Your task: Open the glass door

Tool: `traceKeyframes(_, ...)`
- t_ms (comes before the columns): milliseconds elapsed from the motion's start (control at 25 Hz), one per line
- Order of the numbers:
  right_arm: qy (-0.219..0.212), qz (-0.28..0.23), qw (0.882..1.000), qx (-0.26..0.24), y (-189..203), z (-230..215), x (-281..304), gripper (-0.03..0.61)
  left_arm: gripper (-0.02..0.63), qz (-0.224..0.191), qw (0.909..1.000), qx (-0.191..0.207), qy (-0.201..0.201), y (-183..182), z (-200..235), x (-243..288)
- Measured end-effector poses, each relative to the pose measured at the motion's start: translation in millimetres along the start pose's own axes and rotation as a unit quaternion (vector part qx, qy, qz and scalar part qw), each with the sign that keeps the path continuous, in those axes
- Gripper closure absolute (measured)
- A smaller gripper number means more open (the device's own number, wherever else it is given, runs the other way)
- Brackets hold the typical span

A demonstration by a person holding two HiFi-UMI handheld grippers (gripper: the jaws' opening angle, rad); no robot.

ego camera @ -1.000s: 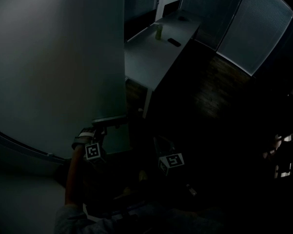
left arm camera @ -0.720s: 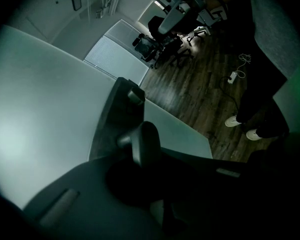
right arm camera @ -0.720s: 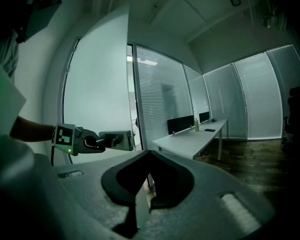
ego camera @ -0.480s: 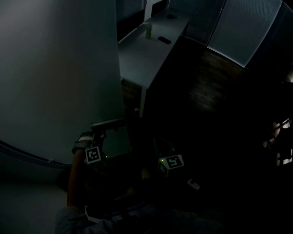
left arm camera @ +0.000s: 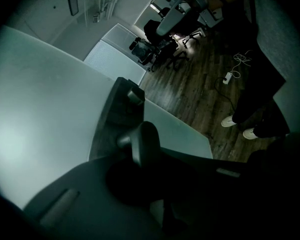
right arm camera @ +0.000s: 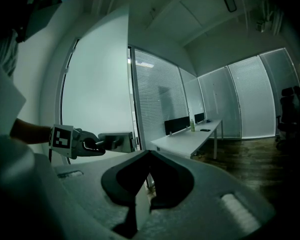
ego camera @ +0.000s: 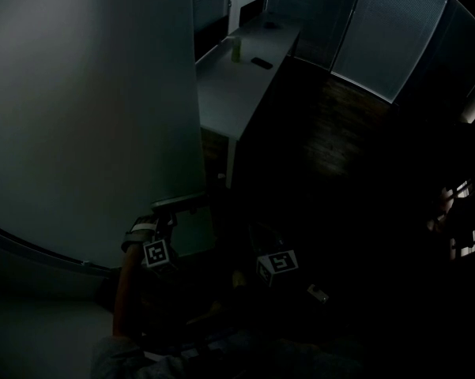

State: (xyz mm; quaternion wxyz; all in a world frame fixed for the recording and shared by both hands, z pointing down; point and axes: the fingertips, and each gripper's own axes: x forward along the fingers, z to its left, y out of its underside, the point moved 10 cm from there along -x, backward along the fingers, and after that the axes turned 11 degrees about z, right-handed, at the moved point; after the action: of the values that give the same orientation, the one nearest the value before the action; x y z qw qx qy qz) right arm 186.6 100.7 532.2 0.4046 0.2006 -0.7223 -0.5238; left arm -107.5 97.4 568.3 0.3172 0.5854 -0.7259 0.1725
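Frosted glass door [ego camera: 87,117] fills my head view from 8 round to 12 o'clock, standing out at an angle beside the opening. Down at 7 o'clock, my left gripper [ego camera: 164,218] has its jaws clamped on the door handle [ego camera: 186,201], a metal lever at the door's edge. Just right of it, at 6 o'clock, my right gripper [right arm camera: 149,154] hangs clear of the door, jaws pressed together on nothing. Up at 12 o'clock, a long white desk [ego camera: 229,93] carries a green bottle [ego camera: 236,50].
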Motion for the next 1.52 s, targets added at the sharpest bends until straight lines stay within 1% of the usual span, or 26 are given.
traceKeyframes(240, 0.004, -0.005, 1.0, 0.001, 2, 10, -8, 0.577, 0.614, -0.006, 1.0, 0.008, 0.0, 4, -7, -9)
traceKeyframes(600, 0.018, -0.008, 1.0, 0.006, 17, 18, -34, 0.577, 0.614, -0.015, 0.9998, 0.016, 0.003, 4, -27, -31)
traceKeyframes(1160, 0.034, -0.009, 0.999, 0.014, 18, 20, -41, 0.577, 0.614, -0.03, 0.9991, 0.031, 0.006, 6, -37, -41)
traceKeyframes(1520, 0.045, -0.013, 0.999, 0.015, 27, 34, -52, 0.577, 0.614, -0.038, 0.9985, 0.039, 0.007, 9, -50, -54)
